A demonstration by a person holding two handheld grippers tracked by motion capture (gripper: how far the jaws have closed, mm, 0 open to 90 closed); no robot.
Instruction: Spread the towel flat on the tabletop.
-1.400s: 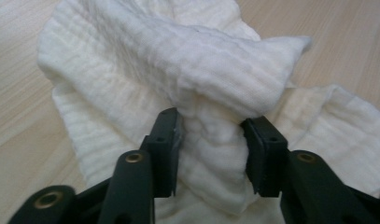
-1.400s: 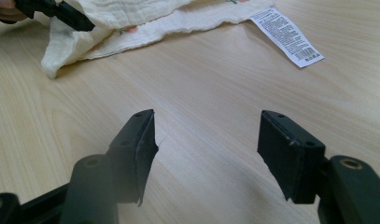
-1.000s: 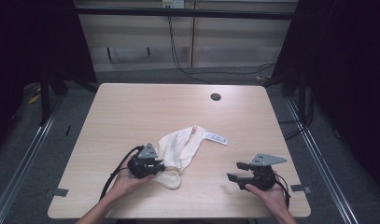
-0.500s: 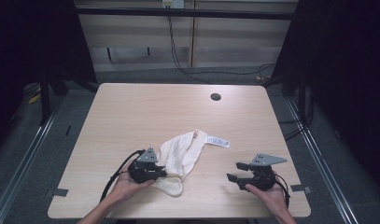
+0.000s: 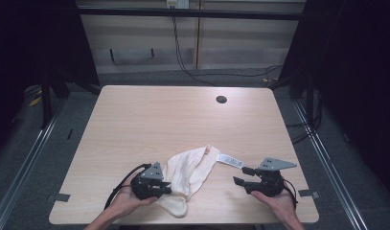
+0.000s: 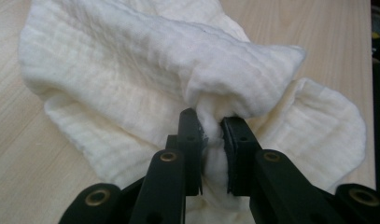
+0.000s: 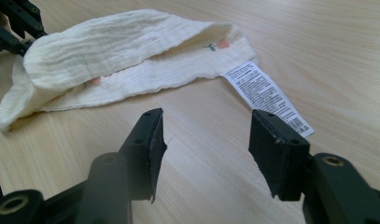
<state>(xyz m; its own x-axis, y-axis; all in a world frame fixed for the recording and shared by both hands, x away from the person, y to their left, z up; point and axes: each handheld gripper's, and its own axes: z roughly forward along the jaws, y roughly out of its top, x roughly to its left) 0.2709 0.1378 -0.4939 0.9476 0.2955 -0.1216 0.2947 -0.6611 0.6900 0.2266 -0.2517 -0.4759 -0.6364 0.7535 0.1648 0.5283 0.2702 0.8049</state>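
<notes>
Bench: pale wood-grain top with a small dark round hole near the far edge, well beyond both hand-held grippers. Cloth: cream, crinkle-weave garment piece, bunched and partly folded over itself, lying on the bench directly ahead of the left hand-held gripper and off to the left of the right one; compared with a second ago it sits slightly nearer the person and is drawn into a longer, narrower shape, its near lobe trailing toward the bench's front edge. Judged meaning: the left side is dragging or gathering the cloth, so the handling is under way rather than finished. Left hand-held gripper, close view: jaws clenched on a pinch of the cloth's folded edge, fabric squeezed between the pads and billowing up just past the tips. Right hand-held gripper: resting low over the bench, jaws released and wide apart, nothing between them, bare wood beneath; it has scarcely shifted. Care label: white printed tag sewn to the cloth's far end, lying flat just ahead of the right jaws, apart from them; it looks the likeliest next grasp point.
</notes>
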